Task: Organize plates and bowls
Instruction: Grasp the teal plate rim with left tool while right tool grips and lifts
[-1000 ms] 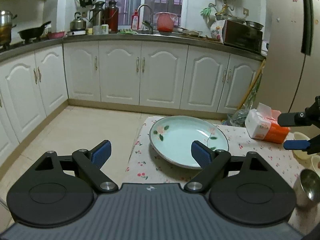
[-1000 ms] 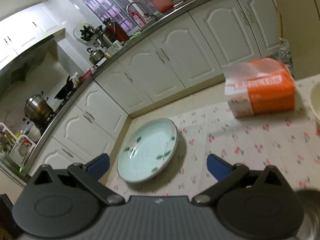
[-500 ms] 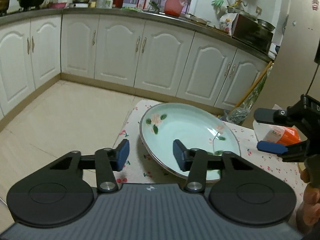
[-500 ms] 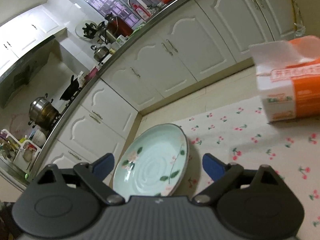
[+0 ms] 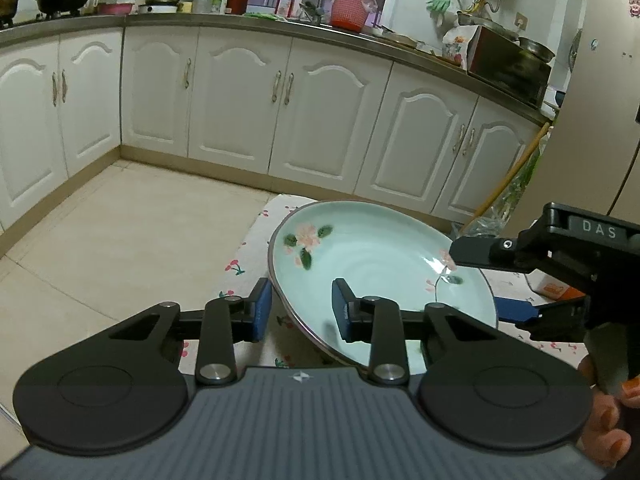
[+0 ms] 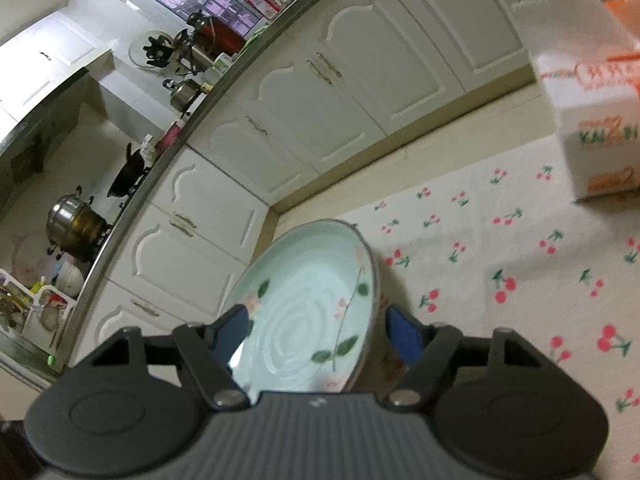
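A pale green plate (image 5: 380,264) with pink flowers lies on the cherry-print tablecloth (image 5: 248,256) near the table's left corner. My left gripper (image 5: 302,316) straddles the plate's near left rim, one pad outside and one inside, with a gap still showing. My right gripper (image 6: 320,336) straddles the plate (image 6: 304,312) from the right side, one finger over the dish and one below the rim, jaws wide. In the left wrist view the right gripper (image 5: 508,280) reaches over the plate's right edge.
An orange and white tissue pack (image 6: 592,96) stands on the tablecloth (image 6: 500,248) to the right. White kitchen cabinets (image 5: 280,100) and tiled floor (image 5: 100,240) lie beyond the table edge.
Both grippers moved in onto the plate. The left gripper's jaws narrowed around the left rim. The right gripper came over the plate's right edge and narrowed.
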A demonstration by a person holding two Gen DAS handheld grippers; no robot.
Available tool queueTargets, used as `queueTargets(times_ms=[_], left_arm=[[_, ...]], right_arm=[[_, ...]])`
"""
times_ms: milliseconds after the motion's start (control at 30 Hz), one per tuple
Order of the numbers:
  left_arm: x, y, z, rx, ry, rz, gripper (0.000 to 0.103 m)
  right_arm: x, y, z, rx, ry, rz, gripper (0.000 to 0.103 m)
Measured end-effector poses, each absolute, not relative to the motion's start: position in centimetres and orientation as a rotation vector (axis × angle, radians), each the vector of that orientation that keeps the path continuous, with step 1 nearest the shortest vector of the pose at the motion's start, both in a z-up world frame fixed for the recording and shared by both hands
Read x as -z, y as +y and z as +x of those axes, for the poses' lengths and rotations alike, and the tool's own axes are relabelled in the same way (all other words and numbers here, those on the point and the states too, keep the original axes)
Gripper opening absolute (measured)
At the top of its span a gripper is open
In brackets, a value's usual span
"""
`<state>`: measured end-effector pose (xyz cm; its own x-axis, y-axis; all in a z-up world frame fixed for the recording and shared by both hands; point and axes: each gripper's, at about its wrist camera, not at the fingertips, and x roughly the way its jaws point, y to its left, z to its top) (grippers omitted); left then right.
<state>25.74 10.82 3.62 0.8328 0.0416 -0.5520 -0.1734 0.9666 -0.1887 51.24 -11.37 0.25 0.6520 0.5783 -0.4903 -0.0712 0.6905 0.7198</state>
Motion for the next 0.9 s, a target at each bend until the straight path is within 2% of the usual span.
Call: queueTargets(times_ms=[233, 900], left_arm=[[-3.7, 10.4, 25.6, -0.127, 0.569, -0.194, 0.023], [-3.9, 10.4, 24.0, -0.089, 0.591, -0.190, 0.022]], right_arm=[[-0.7, -10.6, 50.7, -0.400, 0.766, 0.647, 0.068], [-2.4, -9.9, 45.9, -0.428, 0.770, 0.472, 0.067]])
